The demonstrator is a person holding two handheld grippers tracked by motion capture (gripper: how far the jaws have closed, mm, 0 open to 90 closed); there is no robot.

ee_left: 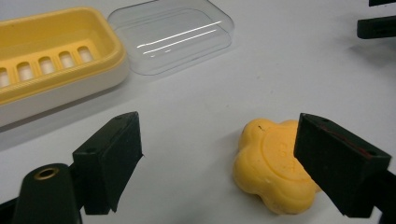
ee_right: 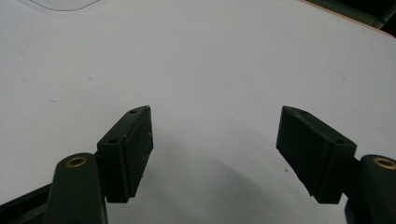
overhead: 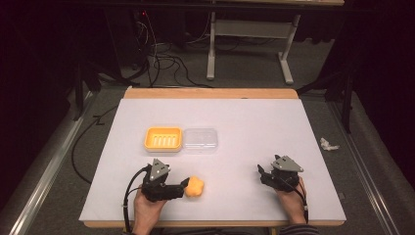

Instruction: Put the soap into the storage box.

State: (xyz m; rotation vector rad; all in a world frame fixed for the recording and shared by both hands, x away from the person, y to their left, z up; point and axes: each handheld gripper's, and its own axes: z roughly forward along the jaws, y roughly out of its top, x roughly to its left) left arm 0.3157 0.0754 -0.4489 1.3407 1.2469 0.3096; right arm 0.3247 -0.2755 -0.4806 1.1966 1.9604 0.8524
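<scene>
The step in hand looks like picking up the soap [ee_left: 273,170], likely to set it in the yellow dish [overhead: 163,139]. The soap, an orange flower-shaped bar, lies flat on the surface [overhead: 244,122] near its near edge, left of the middle. The dish sits farther back, toward the middle of the surface, with a clear lid [overhead: 200,140] just beside it on the right, upside down.

The left tool [overhead: 184,185] is at the soap with its jaws wide open and holding nothing. In the left gripper view one jaw stands right against the soap's side, partly in front of it, while the other is well off across bare surface. So the soap is off-centre in the gap. Closing now would, I judge, push the bar sideways before both pads meet it.

To do this well, shift the tool toward the soap until the bar sits midway between the pads, and keep the jaws low so they catch the thick sides and not the rounded top edge. The lobed outline may let it twist; seat the pads on two opposite lobes. Squeeze gently, since soap can be slick and dents easily.

The right tool [overhead: 264,172] rests near the near right part of the surface, jaws wide apart and empty, well clear of the work.
</scene>
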